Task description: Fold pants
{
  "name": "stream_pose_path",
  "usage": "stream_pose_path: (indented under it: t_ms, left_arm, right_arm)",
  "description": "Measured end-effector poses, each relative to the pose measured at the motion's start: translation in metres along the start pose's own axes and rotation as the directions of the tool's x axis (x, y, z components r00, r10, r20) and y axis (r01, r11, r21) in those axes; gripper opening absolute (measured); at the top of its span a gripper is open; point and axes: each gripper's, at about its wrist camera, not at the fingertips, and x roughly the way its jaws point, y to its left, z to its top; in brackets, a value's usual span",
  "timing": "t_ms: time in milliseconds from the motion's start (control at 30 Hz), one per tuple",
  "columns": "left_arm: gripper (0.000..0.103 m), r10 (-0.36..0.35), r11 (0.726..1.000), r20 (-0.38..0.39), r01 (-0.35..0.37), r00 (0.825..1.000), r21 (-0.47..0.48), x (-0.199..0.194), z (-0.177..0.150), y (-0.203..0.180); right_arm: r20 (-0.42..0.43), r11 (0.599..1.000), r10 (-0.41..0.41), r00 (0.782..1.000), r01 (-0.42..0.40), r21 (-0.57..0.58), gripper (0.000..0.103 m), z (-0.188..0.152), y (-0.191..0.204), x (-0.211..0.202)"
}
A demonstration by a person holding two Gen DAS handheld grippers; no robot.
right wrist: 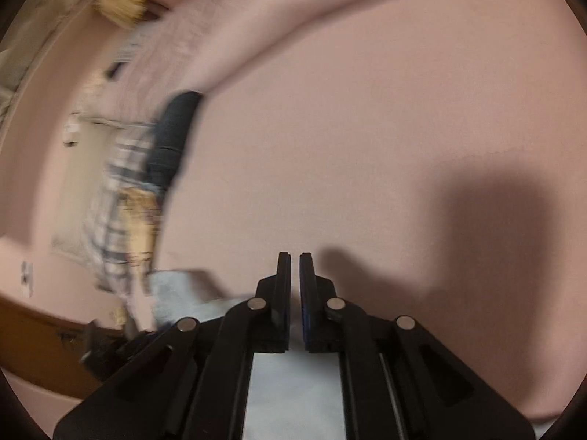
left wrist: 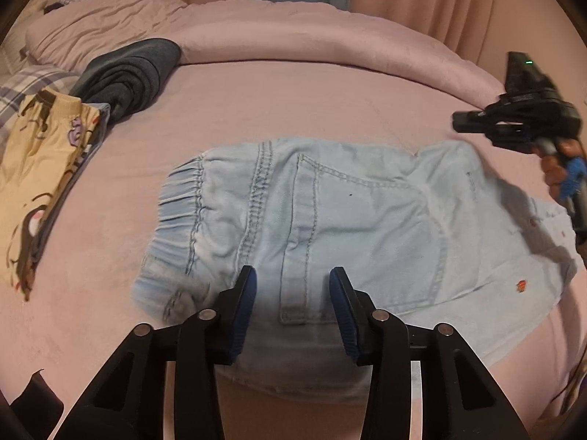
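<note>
Bed (left wrist: 330, 102): pants (left wrist: 312, 212) (folded) under jaws

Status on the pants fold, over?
Left gripper open over pants. Right gripper shut, nothing visibly gripped. Pants partly folded on bed. Nothing in the way.

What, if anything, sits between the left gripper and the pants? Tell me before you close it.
Nothing visible does. The left gripper hangs open right over the light denim pants, with only bare fabric showing between its fingers. The dark folded garment and the yellow printed clothing lie off to the side on the pink bedspread.
</note>
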Motion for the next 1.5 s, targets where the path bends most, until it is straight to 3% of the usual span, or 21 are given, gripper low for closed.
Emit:
stream_pose_path:
  t_ms: [100, 167, 200, 300, 333, 367, 400, 467, 500, 567, 667, 733, 767, 867, 933, 1067, 1133, 1300, 1367, 1467, 1500]
  left_arm:
    - [0.044, -0.034, 0.999, 0.042, 0.033, 0.999, 0.019, -0.015, -0.002, -0.008]
    - [0.044, -0.058, 0.997, 0.006, 0.058, 0.998, 0.041, -0.011, -0.01, -0.015]
    - [0.044, -0.032, 0.997, -0.047, 0.035, 0.998, 0.068, 0.0, -0.018, -0.019]
    - [0.044, -0.003, 0.996, -0.041, 0.007, 0.999, 0.09, 0.0, -0.03, -0.019]
    - [0.044, -0.02, 0.998, -0.054, 0.023, 0.998, 0.064, -0.004, -0.031, -0.014]
    - [0.044, -0.033, 0.998, -0.06, 0.036, 0.998, 0.051, -0.008, -0.033, -0.01]
    - [0.044, -0.036, 0.998, -0.068, 0.04, 0.997, 0.05, -0.011, -0.034, -0.007]
    - [0.044, -0.038, 0.997, -0.076, 0.042, 0.996, 0.057, -0.022, -0.037, -0.008]
    - [0.044, -0.037, 0.997, -0.072, 0.042, 0.997, 0.061, -0.028, -0.037, -0.009]
    - [0.044, -0.04, 0.997, -0.05, 0.043, 0.998, 0.06, -0.04, -0.036, -0.011]
    - [0.045, -0.131, 0.991, 0.011, 0.131, 0.991, 0.039, -0.055, -0.03, -0.017]
    - [0.045, -0.17, 0.985, 0.017, 0.169, 0.985, 0.043, -0.051, -0.026, -0.029]
    - [0.045, -0.176, 0.983, 0.011, 0.175, 0.984, 0.054, -0.046, -0.023, -0.036]
    - [0.045, -0.221, 0.973, -0.017, 0.221, 0.975, 0.061, -0.03, -0.018, -0.054]
    - [0.045, -0.23, 0.972, -0.042, 0.231, 0.972, 0.044, -0.02, -0.016, -0.056]
    - [0.045, -0.195, 0.98, -0.08, 0.198, 0.977, 0.031, -0.013, -0.023, -0.057]
    - [0.045, -0.186, 0.982, -0.084, 0.189, 0.979, 0.028, -0.015, -0.026, -0.054]
    - [0.045, -0.168, 0.985, -0.083, 0.17, 0.982, 0.023, -0.022, -0.025, -0.045]
    - [0.045, -0.168, 0.985, -0.081, 0.171, 0.982, 0.025, -0.022, -0.025, -0.044]
    - [0.045, -0.159, 0.987, -0.093, 0.162, 0.983, 0.025, -0.018, -0.024, -0.05]
    - [0.045, -0.167, 0.985, -0.09, 0.17, 0.982, 0.027, -0.019, -0.022, -0.052]
  right_arm:
    - [-0.001, 0.995, 0.069, 0.998, -0.069, -0.078, 0.02, -0.011, 0.03, -0.018]
    - [-0.069, 0.982, 0.088, 0.994, -0.098, -0.161, 0.022, -0.024, 0.049, -0.012]
    - [-0.096, 0.978, 0.028, 0.995, -0.047, -0.202, 0.02, -0.028, 0.054, 0.0]
    - [-0.137, 0.968, -0.167, 0.976, 0.136, -0.21, 0.013, -0.03, 0.032, 0.045]
    - [-0.147, 0.976, -0.168, 0.975, 0.143, -0.166, 0.012, -0.027, 0.02, 0.059]
    - [-0.103, 0.988, -0.124, 0.987, 0.113, -0.106, 0.012, -0.022, 0.012, 0.059]
    - [-0.058, 0.986, -0.152, 0.987, 0.147, -0.08, 0.012, -0.018, 0.011, 0.054]
    - [0.014, 0.958, -0.268, 0.963, 0.268, -0.097, 0.02, -0.016, 0.018, 0.04]
    - [0.02, 0.955, -0.276, 0.961, 0.277, -0.11, 0.021, -0.02, 0.022, 0.03]
    - [0.02, 0.963, -0.206, 0.978, 0.206, -0.173, 0.023, -0.034, 0.04, 0.01]
    - [0.014, 0.912, -0.176, 0.984, 0.168, -0.374, 0.027, -0.086, 0.072, -0.022]
    - [-0.016, 0.853, -0.168, 0.986, 0.138, -0.503, 0.027, -0.131, 0.086, -0.033]
    - [-0.045, 0.805, -0.188, 0.981, 0.128, -0.579, 0.027, -0.161, 0.093, -0.033]
    - [-0.068, 0.711, -0.267, 0.961, 0.149, -0.688, 0.026, -0.211, 0.093, -0.02]
    - [-0.061, 0.674, -0.278, 0.959, 0.149, -0.723, 0.025, -0.23, 0.096, -0.007]
    - [-0.039, 0.649, -0.283, 0.958, 0.161, -0.744, 0.023, -0.233, 0.106, 0.012]
    - [-0.022, 0.636, -0.304, 0.952, 0.186, -0.749, 0.009, -0.233, 0.105, 0.016]
    - [-0.024, 0.619, -0.277, 0.961, 0.159, -0.769, 0.001, -0.237, 0.124, 0.016]
    - [-0.066, 0.64, -0.232, 0.971, 0.101, -0.762, 0.0, -0.242, 0.125, 0.007]
    - [-0.035, 0.614, -0.305, 0.952, 0.168, -0.771, 0.001, -0.245, 0.117, 0.015]
    - [-0.046, 0.636, -0.31, 0.95, 0.171, -0.753, 0.001, -0.243, 0.112, 0.018]
